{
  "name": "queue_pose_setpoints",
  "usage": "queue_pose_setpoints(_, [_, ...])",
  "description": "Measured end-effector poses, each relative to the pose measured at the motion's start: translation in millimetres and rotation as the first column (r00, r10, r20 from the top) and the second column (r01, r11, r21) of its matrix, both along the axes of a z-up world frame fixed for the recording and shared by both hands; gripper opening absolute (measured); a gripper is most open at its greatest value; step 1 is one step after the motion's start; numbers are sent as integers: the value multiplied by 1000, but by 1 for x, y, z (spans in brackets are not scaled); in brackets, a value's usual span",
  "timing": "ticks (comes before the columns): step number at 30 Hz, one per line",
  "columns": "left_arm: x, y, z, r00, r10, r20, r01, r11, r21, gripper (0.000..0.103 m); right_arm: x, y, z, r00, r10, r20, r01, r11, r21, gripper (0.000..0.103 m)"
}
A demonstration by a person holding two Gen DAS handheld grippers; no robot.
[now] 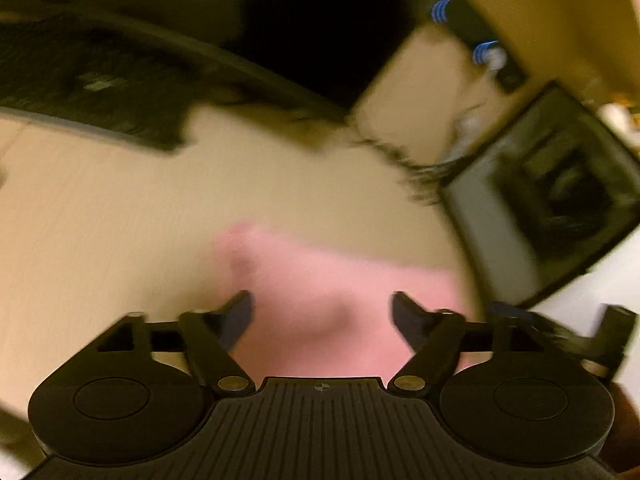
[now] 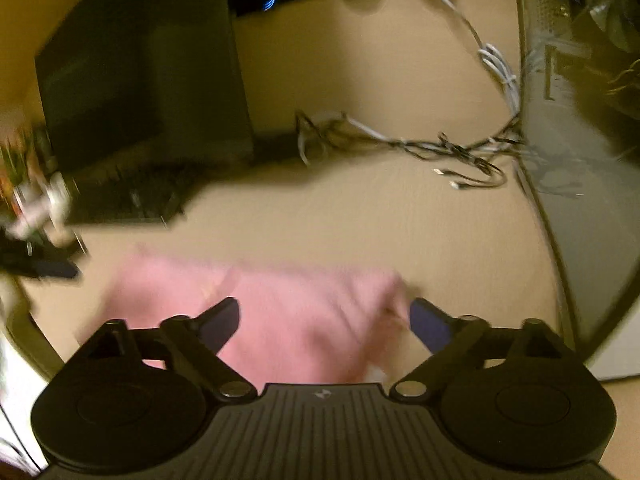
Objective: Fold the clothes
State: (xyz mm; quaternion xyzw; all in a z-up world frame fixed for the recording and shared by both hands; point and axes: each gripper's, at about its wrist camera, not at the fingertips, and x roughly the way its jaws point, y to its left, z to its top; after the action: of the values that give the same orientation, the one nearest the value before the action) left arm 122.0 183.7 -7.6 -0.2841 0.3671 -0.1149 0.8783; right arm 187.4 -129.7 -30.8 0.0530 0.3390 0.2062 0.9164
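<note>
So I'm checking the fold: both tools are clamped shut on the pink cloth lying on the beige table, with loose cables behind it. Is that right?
Not quite. Both tools are open. In the left wrist view the left tool gapes over the pink cloth; in the right wrist view the right tool does too. The cloth lies on the beige table, cables behind.

Two wrist-mounted fisheye views, each looking forward and downward along its own gripper onto a tabletop.

The left-wrist view sits close above the left gripper (image 1: pixel 322 314), facing the pale tabletop (image 1: pixel 120 220); the right-wrist view sits likewise above the right gripper (image 2: pixel 324 318). Both share the pink garment (image 1: pixel 320 280) (image 2: pixel 288 308), the dark keyboard (image 1: pixel 92 84) (image 2: pixel 132 196) and the tangled cables (image 1: pixel 416 168) (image 2: pixel 440 148); both are motion-blurred.
</note>
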Motion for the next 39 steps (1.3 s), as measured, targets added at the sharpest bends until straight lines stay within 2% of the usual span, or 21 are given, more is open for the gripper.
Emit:
queue_pose_setpoints(1, [10, -3, -3, 1000, -29, 4, 29, 999, -46, 99, 5, 3, -1, 1000, -3, -2, 3, 999, 43, 103])
queue_pose_setpoints(2, [19, -6, -10, 999, -47, -5, 46, 995, -89, 99, 12, 8, -5, 1000, -1, -7, 2, 997, 77, 103])
queue_pose_setpoints(5, [49, -10, -45, 991, -43, -123, 29, 993, -117, 99, 31, 25, -32, 997, 6, -78, 5, 990, 141, 103])
queue_pose_setpoints(8, [62, -8, -71, 979, -27, -201, 1, 992, -129, 98, 38, 40, -71, 983, -26, -184, 42, 996, 84, 103])
queue_pose_setpoints(10, [66, -4, -76, 978, -32, -208, 4, 991, -133, 98, 23, 52, -72, 993, -19, -114, 20, 1000, 3, 103])
queue_pose_setpoints(12, [75, -2, -78, 978, -41, -205, 17, 993, -115, 99, 14, 60, -69, 993, -11, -114, 6, 999, -47, 103])
queue_pose_setpoints(15, [100, -1, -79, 979, -64, -195, 52, 997, -63, 99, 7, 60, -67, 992, -11, -126, 7, 999, -39, 103])
queue_pose_setpoints(18, [135, -5, -78, 979, -122, -164, 133, 990, 56, 99, 9, 55, -56, 986, 0, -167, -6, 999, -37, 103])
queue_pose_setpoints(20, [148, -11, -71, 978, -144, -149, 162, 980, 120, 99, 7, 50, -38, 989, -6, -149, -3, 998, -61, 103])
queue_pose_setpoints(22, [148, -18, -59, 980, -157, -122, 174, 975, 141, 99, -1, 42, -16, 998, -27, -51, 20, 992, -128, 103])
queue_pose_setpoints(24, [137, -20, -50, 979, -182, -95, 189, 979, 77, 99, -3, 38, -4, 996, -53, 69, 69, 966, -248, 103])
queue_pose_setpoints(25, [129, -21, -48, 976, -200, -85, 202, 979, 14, 100, -1, 37, -4, 990, -70, 121, 104, 944, -313, 103])
queue_pose_setpoints(27, [111, -26, -53, 963, -253, -88, 242, 962, -123, 100, 11, 33, -13, 982, -109, 157, 164, 900, -404, 103])
queue_pose_setpoints(28, [105, -31, -59, 955, -278, -105, 262, 954, -148, 100, 18, 30, -20, 979, -129, 160, 187, 879, -438, 103])
queue_pose_setpoints(30, [97, -44, -74, 935, -318, -157, 295, 943, -151, 100, 26, 29, -42, 979, -158, 131, 201, 856, -477, 103])
queue_pose_setpoints(32, [97, -54, -92, 919, -328, -221, 308, 944, -117, 100, 33, 28, -63, 976, -187, 109, 216, 832, -510, 103])
queue_pose_setpoints(33, [100, -55, -96, 918, -327, -227, 308, 944, -115, 101, 27, 27, -64, 970, -198, 139, 241, 833, -499, 103])
queue_pose_setpoints(36, [112, -56, -97, 921, -325, -217, 309, 945, -106, 101, 11, 29, -64, 956, -236, 172, 292, 802, -520, 103])
queue_pose_setpoints(39, [133, -55, -98, 927, -323, -194, 317, 947, -59, 101, -5, 26, -59, 944, -290, 154, 328, 799, -504, 103])
